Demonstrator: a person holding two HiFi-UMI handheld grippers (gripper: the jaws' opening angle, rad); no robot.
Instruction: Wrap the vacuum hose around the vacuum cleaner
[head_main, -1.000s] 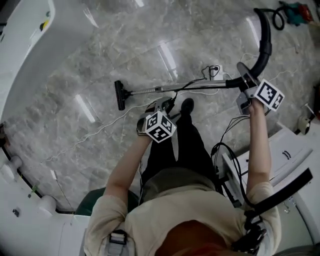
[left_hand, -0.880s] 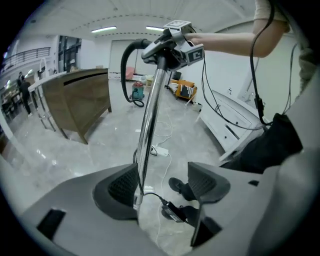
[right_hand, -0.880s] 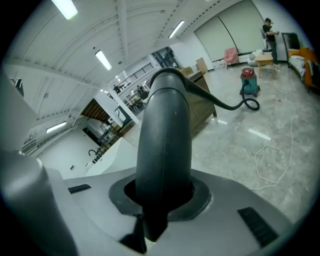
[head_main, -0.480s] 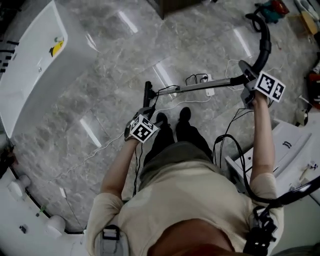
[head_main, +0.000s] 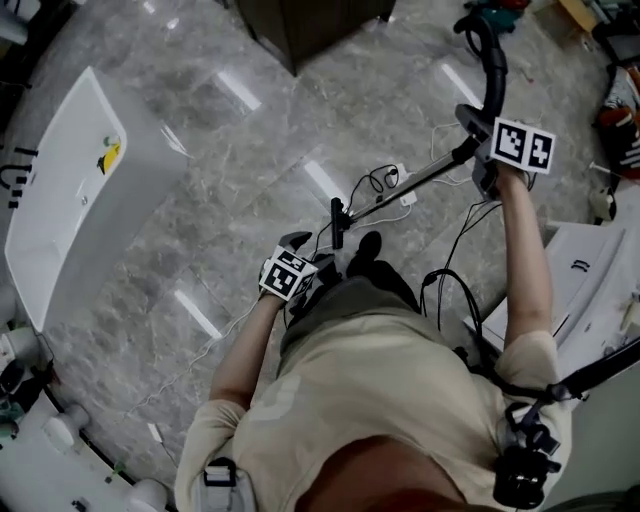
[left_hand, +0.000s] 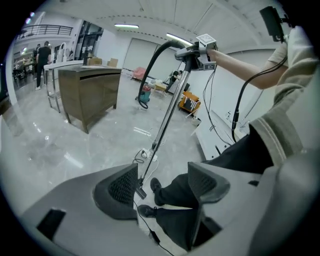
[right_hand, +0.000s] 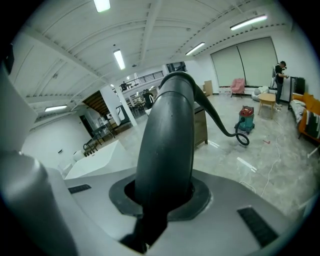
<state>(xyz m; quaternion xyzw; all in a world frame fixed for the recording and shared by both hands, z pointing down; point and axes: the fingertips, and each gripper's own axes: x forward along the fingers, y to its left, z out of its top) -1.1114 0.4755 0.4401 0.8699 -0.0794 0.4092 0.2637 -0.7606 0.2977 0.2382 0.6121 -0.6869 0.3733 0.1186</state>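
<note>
My right gripper (head_main: 484, 160) is shut on the black hose (head_main: 495, 70) at its curved handle end and holds it high. In the right gripper view the hose (right_hand: 167, 135) fills the jaws (right_hand: 162, 192) and runs off to the red and teal vacuum cleaner (right_hand: 246, 119) far across the floor. The metal wand (head_main: 405, 190) slopes down from the handle to the black floor nozzle (head_main: 338, 222) by the person's shoes. My left gripper (head_main: 297, 243) hangs open over the legs, its jaws (left_hand: 162, 182) apart with nothing between them. The wand (left_hand: 170, 115) stands beyond them.
A dark wooden cabinet (left_hand: 87, 92) stands at the left rear. A long white counter (head_main: 80, 190) lies at the far left. A white power strip with cords (head_main: 400, 196) lies on the marble floor under the wand. White equipment (head_main: 580, 280) sits at the right.
Both grippers have risen. The right one lifted the handle, so the wand went from lying nearly flat to sloping steeply, and the nozzle slid in toward the feet.
</note>
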